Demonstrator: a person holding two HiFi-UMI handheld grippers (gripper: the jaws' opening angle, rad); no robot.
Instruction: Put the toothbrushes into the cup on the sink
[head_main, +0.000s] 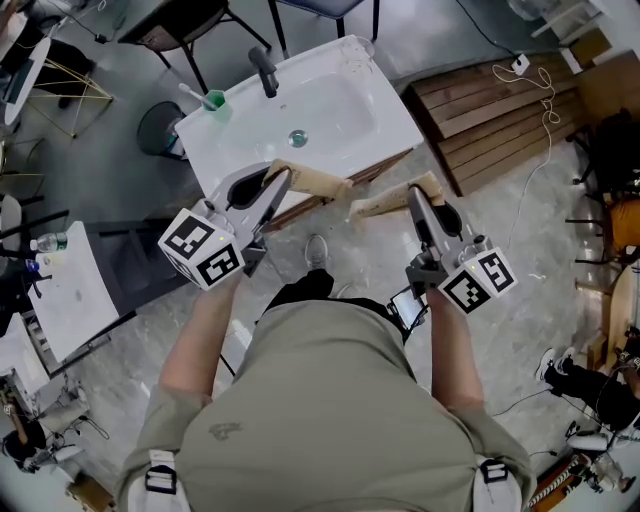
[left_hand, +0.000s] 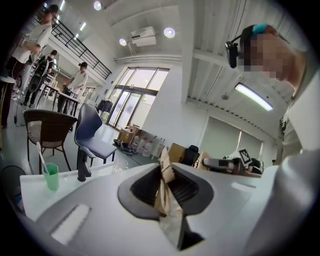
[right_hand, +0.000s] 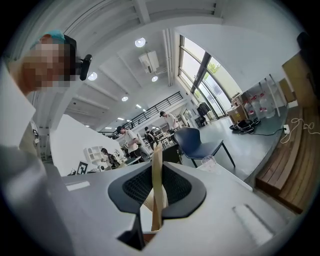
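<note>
Toothbrushes: 2 flat tan packs, the left pack (head_main: 315, 180) with a clear film face and the right pack (head_main: 385, 205), both held in the air at the sink's (head_main: 392, 122) near edge, their free ends close together.
Cup: green cup (head_main: 214, 100) on the sink's back-left corner, near the dark faucet (head_main: 265, 72) — 1 white toothbrush (head_main: 190, 92) stands in it.
Left hand-held gripper (head_main: 278, 182): clenched on the left pack.
Right hand-held gripper (head_main: 415, 195): clenched on the right pack, edge upright.
Arms: bare forearms (head_main: 200, 335) bent forward, jaws aimed at the sink.
Markings: black-and-white squares on each marker cube (head_main: 202, 250).
</note>
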